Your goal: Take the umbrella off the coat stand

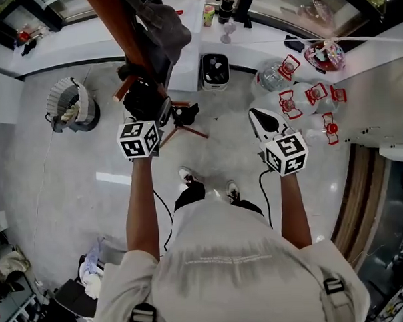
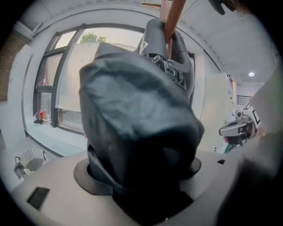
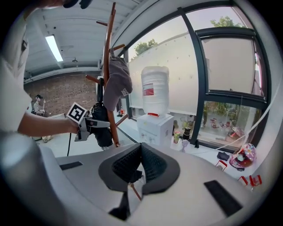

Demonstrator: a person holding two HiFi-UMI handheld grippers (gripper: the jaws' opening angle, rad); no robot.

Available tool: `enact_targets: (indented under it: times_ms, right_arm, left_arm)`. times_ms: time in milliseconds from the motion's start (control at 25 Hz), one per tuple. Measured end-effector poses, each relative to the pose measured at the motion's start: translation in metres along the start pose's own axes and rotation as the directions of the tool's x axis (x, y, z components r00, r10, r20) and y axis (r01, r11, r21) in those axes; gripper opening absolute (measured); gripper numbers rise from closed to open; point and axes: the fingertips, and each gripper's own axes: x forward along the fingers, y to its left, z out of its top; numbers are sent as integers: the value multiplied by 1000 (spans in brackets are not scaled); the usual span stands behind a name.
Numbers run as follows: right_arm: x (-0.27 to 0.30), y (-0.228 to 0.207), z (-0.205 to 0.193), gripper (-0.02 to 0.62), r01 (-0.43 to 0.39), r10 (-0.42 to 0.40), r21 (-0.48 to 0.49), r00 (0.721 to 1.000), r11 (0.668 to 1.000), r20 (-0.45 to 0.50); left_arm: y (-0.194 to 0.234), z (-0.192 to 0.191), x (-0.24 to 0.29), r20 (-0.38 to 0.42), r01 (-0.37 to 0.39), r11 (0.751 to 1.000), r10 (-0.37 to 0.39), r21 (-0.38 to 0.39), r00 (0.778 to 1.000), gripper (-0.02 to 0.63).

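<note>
Umbrella point(image 2: 137, 128), dark and folded, fills the centre of the left gripper view, up against the brown coat stand point(image 2: 171, 20) pole at top centre. Left gripper point(image 1: 156, 112), left of centre in the head view, has its jaws clamped on the umbrella fabric. Grey cap point(image 1: 163, 26) hangs on the stand at the top edge. White water dispenser point(image 1: 215, 71) sits at upper centre. Right gripper point(image 1: 258, 118), right of centre and apart from the stand, has its jaws closed together with nothing between them. Clear water bottles point(image 1: 299, 99) lie at upper right.
</note>
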Motion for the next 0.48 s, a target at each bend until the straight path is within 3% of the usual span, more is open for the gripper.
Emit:
enact_targets:
  times_ms: [240, 480]
  right_arm:
    - [-3, -13, -2, 17, 20, -20, 42, 1000, 999, -2]
    - [-6, -24, 6, 16, 32, -32, -7, 999, 999, 0]
  left_arm:
    - [-2, -1, -1, -17, -23, 1000, 24, 7, 1000, 333]
    - [-4, -5, -14, -71, -21, 1000, 21, -3, 997, 322]
